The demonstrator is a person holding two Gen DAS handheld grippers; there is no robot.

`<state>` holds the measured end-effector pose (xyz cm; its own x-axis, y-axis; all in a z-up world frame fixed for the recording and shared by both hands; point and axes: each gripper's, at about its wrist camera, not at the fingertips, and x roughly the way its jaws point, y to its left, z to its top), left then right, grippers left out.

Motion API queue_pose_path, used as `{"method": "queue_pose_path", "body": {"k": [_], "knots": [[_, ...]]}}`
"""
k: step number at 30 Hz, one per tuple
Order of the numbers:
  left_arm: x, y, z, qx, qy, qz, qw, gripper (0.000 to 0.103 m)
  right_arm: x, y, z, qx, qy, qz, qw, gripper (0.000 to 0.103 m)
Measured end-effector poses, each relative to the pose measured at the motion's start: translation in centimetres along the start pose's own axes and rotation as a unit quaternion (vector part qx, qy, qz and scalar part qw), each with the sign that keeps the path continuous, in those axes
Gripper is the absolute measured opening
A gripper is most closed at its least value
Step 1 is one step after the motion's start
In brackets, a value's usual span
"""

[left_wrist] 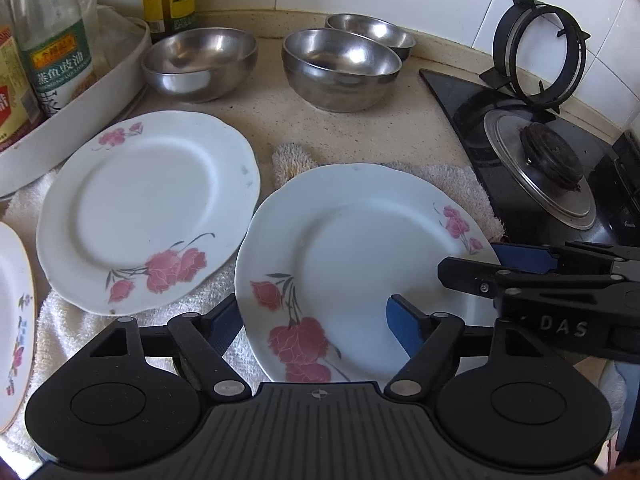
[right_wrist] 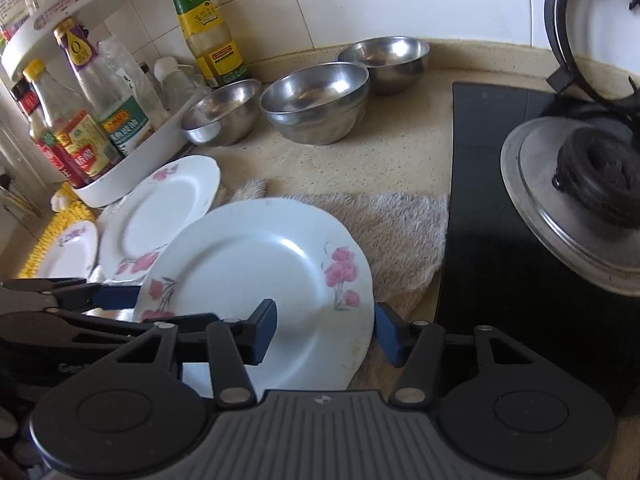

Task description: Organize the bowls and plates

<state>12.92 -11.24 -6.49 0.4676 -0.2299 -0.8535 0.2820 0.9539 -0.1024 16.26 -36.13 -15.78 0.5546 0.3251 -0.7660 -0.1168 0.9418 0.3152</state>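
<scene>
1. A third plate [left_wrist: 14,320] at the far left is cut off by the picture's edge; only a sliver of its rim shows.
2. The towel [left_wrist: 452,184] is mostly hidden under the plates.
3. The rear steel bowl [left_wrist: 372,32] is partly hidden behind a nearer bowl [left_wrist: 340,68].
4. Bottle labels in the white tray [right_wrist: 132,168] are too small to read.
5. The pot stand [right_wrist: 580,32] runs off the upper right edge.

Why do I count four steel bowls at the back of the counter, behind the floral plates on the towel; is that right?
Not quite: there are three steel bowls, not four, as the left wrist view shows. They do stand at the back of the counter, behind the floral plates on the towel.
</scene>
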Motion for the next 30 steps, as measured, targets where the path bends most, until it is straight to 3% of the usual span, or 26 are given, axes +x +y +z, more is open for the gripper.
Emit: {"method": "queue_pose_path", "body": {"k": [6, 9, 13, 19, 23, 30], "knots": [[-1.6, -0.2, 0.2, 0.008, -0.013, 0.000, 0.9999, 0.083, -0.9, -0.4, -0.1, -0.026, 0.015, 0.013, 0.999, 0.056], [-2.1, 0.1, 0.3, 0.014, -0.016, -0.013, 0.9997, 0.083, -1.5, -0.3, 0.6, -0.045, -0.013, -0.007, 0.999, 0.057], [-2.8, 1.7, 0.2, -0.010, -0.022, 0.014, 0.9996, 0.084, -1.2, 0.3, 2.2, -0.063, -0.032, 0.001, 0.998, 0.057], [-3.9, 6.5, 1.3, -0.063, -0.044, 0.076, 0.9941, 0.086, 1.9, 3.9, 5.7, -0.078, -0.024, 0.060, 0.995, 0.057], [-3.8, 10.0, 2.6, -0.080, -0.050, 0.106, 0.9899, 0.087, 4.8, 7.0, 7.0, -0.095, -0.016, 0.068, 0.993, 0.057], [-1.8, 13.5, 4.4, -0.058, -0.037, 0.103, 0.9923, 0.087, 9.1, 9.3, 8.7, -0.071, 0.018, 0.053, 0.996, 0.057]]}}
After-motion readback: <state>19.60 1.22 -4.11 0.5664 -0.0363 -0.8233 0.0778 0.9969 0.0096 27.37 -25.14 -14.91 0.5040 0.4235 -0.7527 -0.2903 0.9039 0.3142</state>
